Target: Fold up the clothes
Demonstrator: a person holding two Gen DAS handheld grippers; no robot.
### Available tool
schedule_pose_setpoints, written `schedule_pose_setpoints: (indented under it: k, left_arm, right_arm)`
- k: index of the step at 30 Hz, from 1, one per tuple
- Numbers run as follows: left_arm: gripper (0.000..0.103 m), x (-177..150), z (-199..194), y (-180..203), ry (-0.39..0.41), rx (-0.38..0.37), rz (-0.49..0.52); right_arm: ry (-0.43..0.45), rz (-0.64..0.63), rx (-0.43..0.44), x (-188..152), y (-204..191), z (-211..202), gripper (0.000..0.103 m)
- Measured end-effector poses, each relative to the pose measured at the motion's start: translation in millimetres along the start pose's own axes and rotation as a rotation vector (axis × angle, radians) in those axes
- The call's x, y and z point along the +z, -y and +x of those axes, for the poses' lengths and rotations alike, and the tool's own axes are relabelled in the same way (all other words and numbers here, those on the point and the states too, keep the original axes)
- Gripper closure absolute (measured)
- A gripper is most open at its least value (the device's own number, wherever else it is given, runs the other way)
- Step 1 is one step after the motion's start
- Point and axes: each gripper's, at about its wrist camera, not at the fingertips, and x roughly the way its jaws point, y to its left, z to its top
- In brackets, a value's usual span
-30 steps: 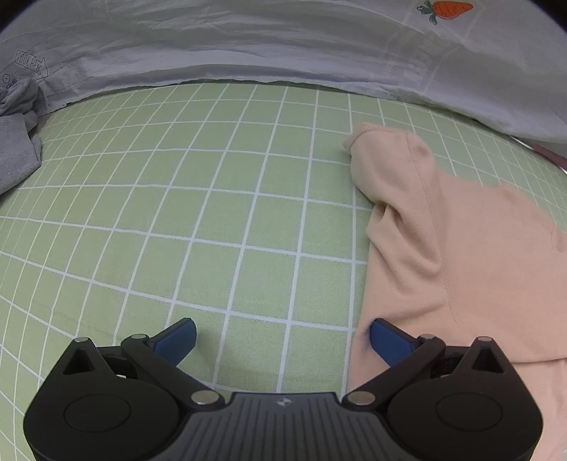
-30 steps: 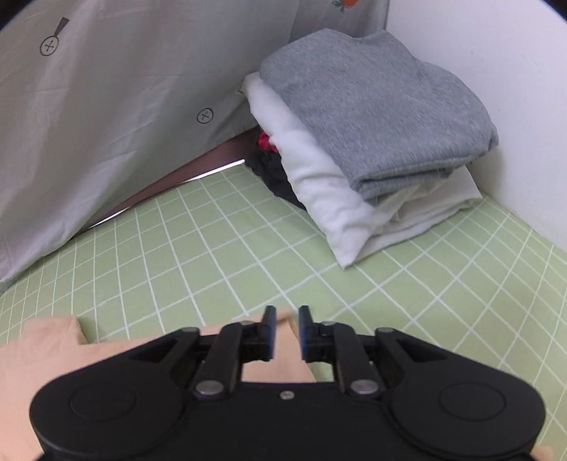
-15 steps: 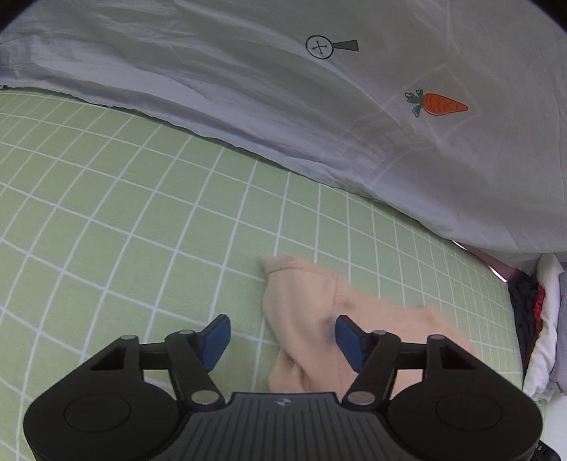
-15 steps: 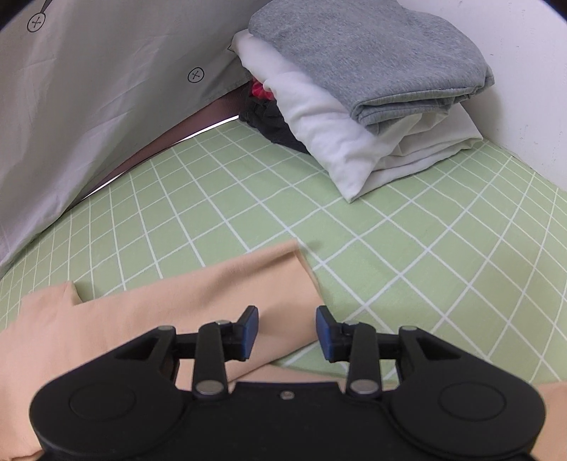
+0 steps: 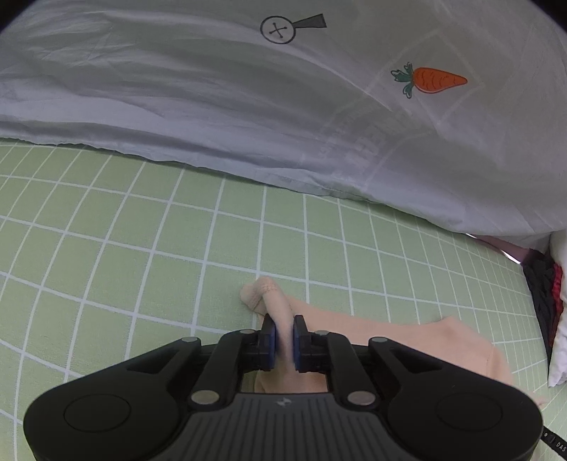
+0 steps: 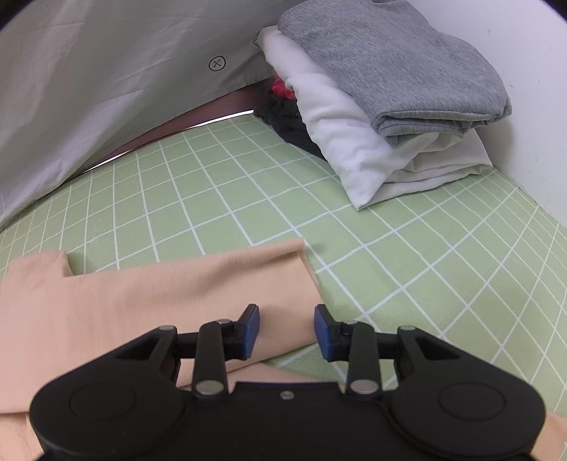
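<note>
**Peach garment pinched at one end, laid across the green grid**

In the left wrist view, the left gripper (image 5: pixel 283 342) has a bunched ridge of the peach garment (image 5: pixel 382 340) between its blue pads, and its jaws are closing on that fold; the cloth fills the narrow gap and looks pinched. The rolled tip of the fabric pokes out past the fingertips, pointing away from the camera toward the grey sheet (image 5: pixel 212 106) that drapes along the far edge. From the pinch the garment runs off to the right, lying flat on the green checked cover (image 5: pixel 124 248). The sheet carries a printed carrot (image 5: pixel 434 81) and a circled cross mark (image 5: pixel 278 30).

In the right wrist view the same garment (image 6: pixel 159 294) lies with its long axis running left to right across the lower half of the frame, its right-hand end finishing in a squared corner that points toward the stack of folded clothes (image 6: pixel 389 106) in the far right corner. A small tab of fabric juts up at the far left. The right gripper (image 6: pixel 287 331) hovers low over the garment's right end with its jaws standing apart, nothing pressed between the pads; the left pad is over the cloth, the right pad at its edge. The stack has a grey piece on top, white beneath, dark and red items tucked behind, against a white wall (image 6: pixel 531 71).
</note>
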Motion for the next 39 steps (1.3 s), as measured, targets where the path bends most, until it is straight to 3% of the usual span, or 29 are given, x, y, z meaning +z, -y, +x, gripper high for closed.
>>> schedule_pose_setpoints:
  k: [1, 2, 3, 5, 9, 11, 12, 13, 14, 15, 22, 27, 34, 39]
  left_arm:
    - [0.064, -0.4, -1.6, 2.7, -0.001, 0.026, 0.024]
    - [0.041, -1.7, -4.4, 3.8, 0.008, 0.046, 0.043]
    - [0.029, -3.2, -7.5, 4.5, 0.021, 0.065, 0.061]
    - [0.029, -5.5, -13.6, 4.0, 0.037, 0.087, 0.084]
    - [0.024, -11.0, -28.1, -5.2, 0.047, 0.118, 0.046]
    - [0.024, -15.7, -36.7, -9.4, 0.053, 0.131, 0.022]
    - [0.024, -18.6, -41.9, -11.4, 0.055, 0.134, 0.009]
    - [0.024, -22.2, -47.8, -12.8, 0.056, 0.134, -0.004]
    - [0.024, -26.0, -53.8, -14.1, 0.056, 0.134, -0.017]
    - [0.024, -30.8, -60.6, -14.6, 0.057, 0.131, -0.028]
    - [0.024, -76.2, -115.9, -18.2, 0.034, 0.213, -0.073]
    - [0.024, -118.3, -166.7, -18.3, 0.041, 0.211, -0.082]
    - [0.023, -174.9, -208.5, -20.5, 0.025, 0.204, -0.073]
    - [0.023, -212.4, -227.2, -27.2, -0.009, 0.199, -0.062]
  right_arm:
    - [0.000, 0.002, 0.002, 1.1, 0.3, 0.5, 0.063]
    - [-0.001, 0.004, 0.003, 2.1, 0.7, 0.9, 0.061]
    - [-0.001, 0.006, 0.005, 3.2, 1.0, 1.4, 0.056]
    - [-0.001, 0.014, 0.011, 6.0, 1.9, 3.4, 0.054]
    - [-0.004, 0.006, -0.016, 10.2, 1.0, 9.2, 0.032]
    - [-0.018, 0.009, 0.007, 10.6, 1.9, 12.0, 0.037]
    - [-0.018, 0.015, 0.028, 10.5, 2.5, 11.9, 0.049]
    - [-0.016, 0.012, 0.045, 11.0, 2.1, 10.8, 0.071]
    - [-0.014, 0.007, 0.060, 11.7, 1.2, 9.4, 0.085]
    - [-0.003, -0.009, 0.071, 12.9, -1.0, 5.8, 0.095]
    - [0.150, -0.186, 0.150, 20.7, -25.6, -50.4, 0.095]
    - [0.241, -0.328, 0.210, -1.9, -46.3, -112.0, 0.095]
    - [0.246, -0.496, 0.310, -70.4, -74.2, -175.6, 0.095]
    - [0.178, -0.559, 0.370, -122.4, -89.9, -204.2, 0.095]
